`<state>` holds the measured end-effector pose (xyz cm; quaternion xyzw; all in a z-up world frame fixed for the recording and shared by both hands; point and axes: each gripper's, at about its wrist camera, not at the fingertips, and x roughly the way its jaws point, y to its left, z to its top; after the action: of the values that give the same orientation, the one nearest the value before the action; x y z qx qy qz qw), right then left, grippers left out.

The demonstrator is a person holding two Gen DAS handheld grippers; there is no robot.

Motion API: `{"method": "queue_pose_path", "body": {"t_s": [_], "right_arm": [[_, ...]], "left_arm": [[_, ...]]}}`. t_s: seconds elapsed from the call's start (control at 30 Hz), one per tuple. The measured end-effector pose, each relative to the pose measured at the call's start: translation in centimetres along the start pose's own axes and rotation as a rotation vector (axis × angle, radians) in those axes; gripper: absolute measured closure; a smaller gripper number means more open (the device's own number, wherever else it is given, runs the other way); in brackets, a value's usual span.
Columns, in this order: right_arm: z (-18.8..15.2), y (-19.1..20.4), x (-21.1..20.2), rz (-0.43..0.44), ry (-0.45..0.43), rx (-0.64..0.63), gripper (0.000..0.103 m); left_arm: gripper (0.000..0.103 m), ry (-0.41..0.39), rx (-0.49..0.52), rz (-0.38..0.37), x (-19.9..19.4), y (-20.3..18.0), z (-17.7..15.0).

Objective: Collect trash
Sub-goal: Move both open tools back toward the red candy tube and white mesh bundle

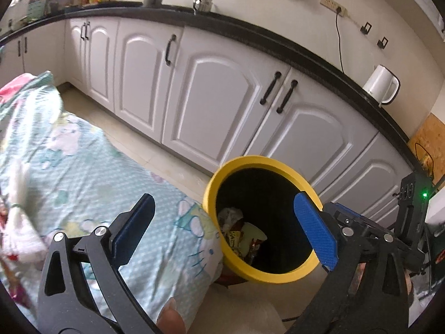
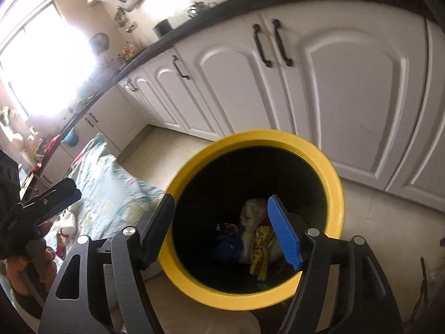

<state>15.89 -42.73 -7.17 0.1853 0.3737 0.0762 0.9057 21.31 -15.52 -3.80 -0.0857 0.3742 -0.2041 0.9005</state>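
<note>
**Right wrist view: both grippers empty over the yellow-rimmed bin**

Right wrist camera looks down into the trash bin, a dark tub with a thick yellow rim, standing on the pale tile floor in front of white cabinet doors. At its bottom lie crumpled wrappers: a yellow printed packet, a whitish wad and something dark blue. The right gripper hangs above the opening with its jaws spread and nothing between them.

From the left wrist view, the left gripper is released too, jaws wide apart and bare, its right pad over the bin's near rim. To the left of the bin lies a teal patterned cloth, and on its far-left edge sits more loose litter, blurred, probably paper or wrappers.

Such trash looks light, thin and crushable, likely slick where it is foil or plastic. A pinch on a bunched fold or thick crease should hold better than a flat edge. The cloth beneath is soft, so a low pinch may snag the fabric along with the litter.
</note>
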Motion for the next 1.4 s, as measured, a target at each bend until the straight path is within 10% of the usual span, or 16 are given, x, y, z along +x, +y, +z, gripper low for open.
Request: {"method": "queue_pose_path", "body": {"t_s": [1.4], "right_arm": [[-4.0, 25.8, 5.3, 0.284, 0.139, -0.458, 0.031]], "left_arm": [[0.011, -0.221, -0.393, 0.262, -15.4, 21.7, -2.7]]}}
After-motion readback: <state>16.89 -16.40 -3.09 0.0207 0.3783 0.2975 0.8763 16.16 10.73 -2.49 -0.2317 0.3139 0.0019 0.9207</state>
